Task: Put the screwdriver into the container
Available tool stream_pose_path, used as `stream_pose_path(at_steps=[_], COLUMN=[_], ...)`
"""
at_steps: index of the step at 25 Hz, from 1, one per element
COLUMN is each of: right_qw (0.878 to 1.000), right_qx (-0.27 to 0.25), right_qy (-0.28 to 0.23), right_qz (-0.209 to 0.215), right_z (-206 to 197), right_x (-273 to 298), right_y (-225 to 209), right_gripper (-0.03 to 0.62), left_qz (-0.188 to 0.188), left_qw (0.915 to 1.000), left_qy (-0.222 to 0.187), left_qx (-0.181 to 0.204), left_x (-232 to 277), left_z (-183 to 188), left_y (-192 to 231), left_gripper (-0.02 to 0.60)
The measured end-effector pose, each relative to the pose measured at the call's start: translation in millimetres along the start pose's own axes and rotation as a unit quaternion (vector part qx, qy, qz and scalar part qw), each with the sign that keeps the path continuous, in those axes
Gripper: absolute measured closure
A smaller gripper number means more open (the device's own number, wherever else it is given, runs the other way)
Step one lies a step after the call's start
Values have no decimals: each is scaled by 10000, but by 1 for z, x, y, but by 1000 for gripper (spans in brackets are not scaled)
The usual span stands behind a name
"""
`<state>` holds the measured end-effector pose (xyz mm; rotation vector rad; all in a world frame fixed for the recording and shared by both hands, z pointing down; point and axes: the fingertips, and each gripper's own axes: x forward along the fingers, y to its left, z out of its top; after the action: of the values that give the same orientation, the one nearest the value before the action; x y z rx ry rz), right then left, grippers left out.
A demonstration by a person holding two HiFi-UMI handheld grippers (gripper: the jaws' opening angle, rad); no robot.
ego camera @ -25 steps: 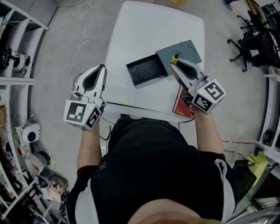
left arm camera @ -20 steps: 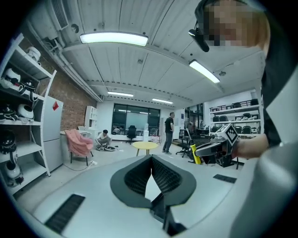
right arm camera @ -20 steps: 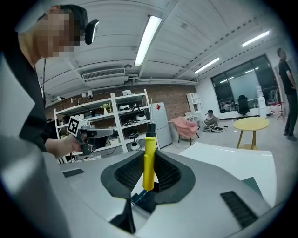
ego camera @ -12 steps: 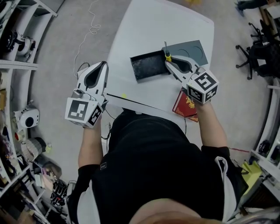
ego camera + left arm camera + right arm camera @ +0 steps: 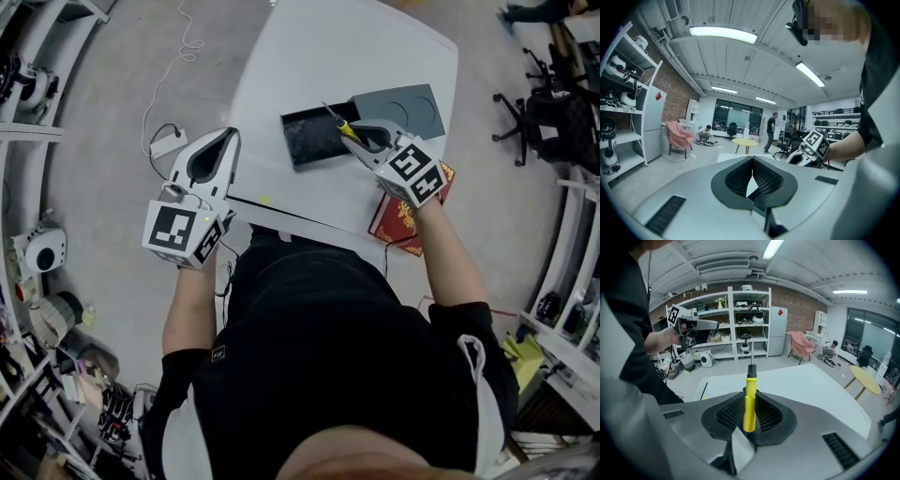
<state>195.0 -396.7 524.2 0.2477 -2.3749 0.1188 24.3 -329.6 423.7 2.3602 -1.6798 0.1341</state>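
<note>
Yellow-handled, with a black collar and a thin steel shaft, the screwdriver (image 5: 749, 401) is clamped by its handle between the ribbed black pads of my right gripper (image 5: 354, 142), the shaft sticking out past the jaw tips. A second ago I held it over the flat grey slab (image 5: 412, 101) right of centre in the head view. Half a second ago it stood at the right end of the black rectangular open container (image 5: 302, 155), pointing straight up the frame. Now it has swung to lean toward the upper left, and its shaft lies over the container's right part, above the inside; I cannot tell if the tip touches. The container sits on the white table (image 5: 356, 52), touching the slab's left edge. My left gripper (image 5: 223, 141) hangs at the table's left edge as before, jaws together on nothing. A red book (image 5: 396, 223) lies under my right wrist.
</note>
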Motion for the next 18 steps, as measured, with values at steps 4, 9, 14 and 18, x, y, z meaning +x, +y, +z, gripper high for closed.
stream_pose_path(at_steps=[4,9,14,18], right_qw=[9972,9910,9823,9699], right_qx=[-404,-629,-723,-922], right_qy=[624,1166,1701,2237], right_qz=[111,215,302,287], right_z=[-18,-36,-52,-66], right_x=[20,38,55,71], right_y=[3,0,-3,-10], right_gripper=[513,513,513,513], left_qz=[-45,-95,-54,11], left_qw=[9999,9998,9998,9997], left_qy=[9,56,39,30], left_qx=[-110,-152,-192,-224], left_x=[1,1,-2,-6], left_z=[-8,-13,-14,-16], left_y=[4,8,16,24], left_gripper=[566,566,565,566])
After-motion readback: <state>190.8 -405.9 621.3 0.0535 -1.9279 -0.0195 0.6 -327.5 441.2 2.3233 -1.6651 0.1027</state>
